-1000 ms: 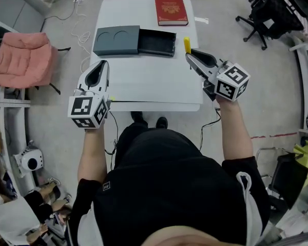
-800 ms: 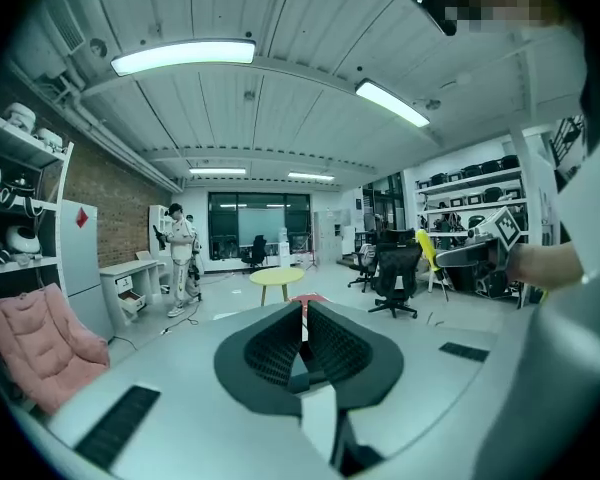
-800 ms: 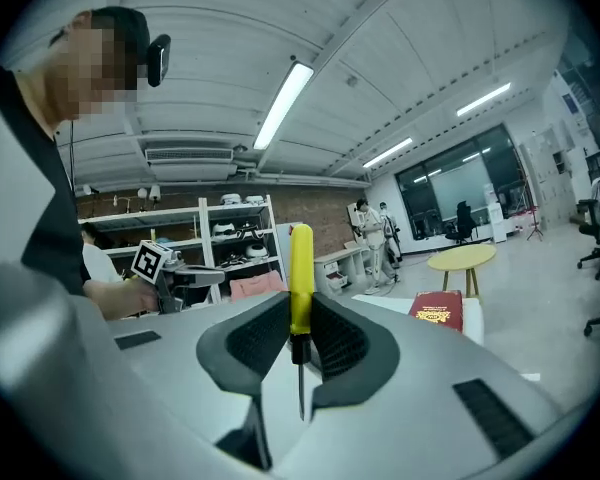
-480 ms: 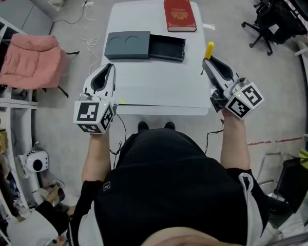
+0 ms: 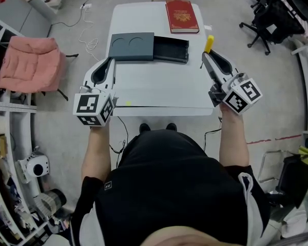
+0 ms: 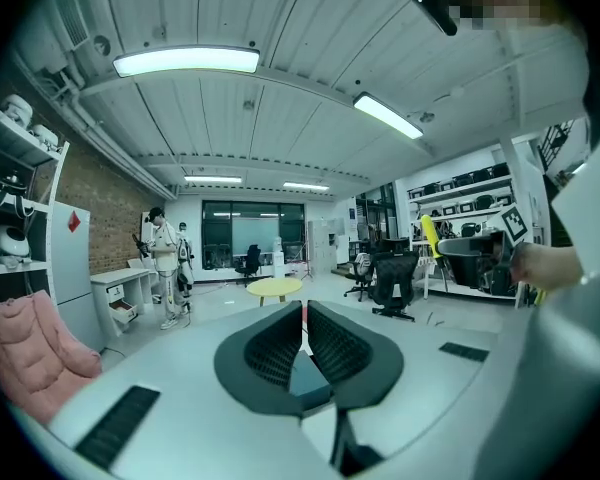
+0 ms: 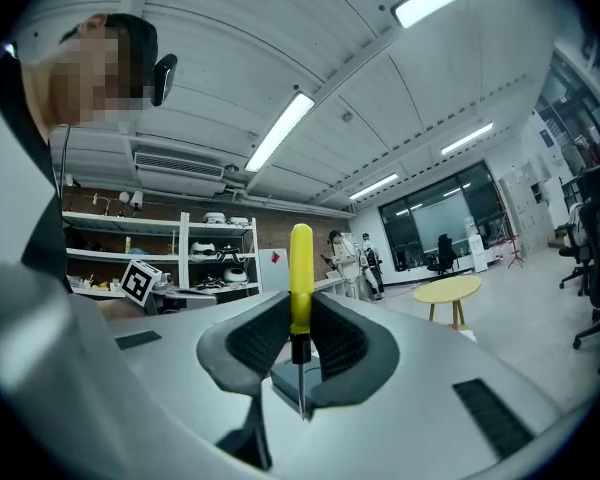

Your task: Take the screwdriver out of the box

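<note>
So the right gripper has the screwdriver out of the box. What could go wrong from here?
1. The right gripper pinches the screwdriver only at the lower end of its yellow handle, so it may tilt or slip.
2. It hangs near the right edge of the table, so a drop could land on the floor.

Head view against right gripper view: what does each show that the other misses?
Only the head view shows the white table, the open box and the red book. Only the right gripper view shows the metal shaft of the screwdriver pointing down between the pads. Both show the right gripper clamping its yellow handle.
</note>
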### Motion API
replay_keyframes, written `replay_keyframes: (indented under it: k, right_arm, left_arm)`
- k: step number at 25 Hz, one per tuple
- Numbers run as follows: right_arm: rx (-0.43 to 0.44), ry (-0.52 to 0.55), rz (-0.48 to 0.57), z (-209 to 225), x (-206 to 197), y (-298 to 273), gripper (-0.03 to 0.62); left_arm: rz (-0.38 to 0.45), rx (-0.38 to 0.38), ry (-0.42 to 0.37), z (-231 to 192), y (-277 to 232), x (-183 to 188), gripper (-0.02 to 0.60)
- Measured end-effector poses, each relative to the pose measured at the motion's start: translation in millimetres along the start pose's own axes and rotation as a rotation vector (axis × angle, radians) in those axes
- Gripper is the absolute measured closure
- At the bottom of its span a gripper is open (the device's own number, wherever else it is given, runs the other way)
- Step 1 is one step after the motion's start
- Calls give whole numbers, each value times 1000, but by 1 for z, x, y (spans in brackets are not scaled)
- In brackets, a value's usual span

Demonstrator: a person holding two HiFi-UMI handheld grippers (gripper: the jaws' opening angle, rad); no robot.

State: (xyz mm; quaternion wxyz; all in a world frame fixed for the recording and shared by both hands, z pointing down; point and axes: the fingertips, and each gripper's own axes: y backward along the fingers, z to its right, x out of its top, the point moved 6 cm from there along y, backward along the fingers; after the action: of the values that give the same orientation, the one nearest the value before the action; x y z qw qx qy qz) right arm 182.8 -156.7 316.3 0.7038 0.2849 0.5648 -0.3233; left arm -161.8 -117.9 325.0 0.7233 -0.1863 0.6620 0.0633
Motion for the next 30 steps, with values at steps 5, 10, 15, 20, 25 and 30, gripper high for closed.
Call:
replay_keyframes:
  k: [5,10,15,20,25,30]
  right_arm:
    - [-4,21,2,-8,-3,-14,516]
    - [-21,13,-20,-5,-6,-12,516]
    - [-29,15,-25,-4,-8,-12,516]
    - [-30,16,-20,-7,-5,-12,516]
    - [-30,12,-18,-7,-4,-13,516]
    - [-39,4,-24,-7,-4,-13,516]
  left_arm:
    - [10,4,-1,-11,-1,2,552]
    - [4,29,19,-13,-1,-1,552]
    - [-7,31,31,-17,0,-7,552]
    - [-3,29,35,-19,2,-6,552]
    - [-3,27,36,-20,3,-5,552]
    - [-1,28,38,-20,3,-5,552]
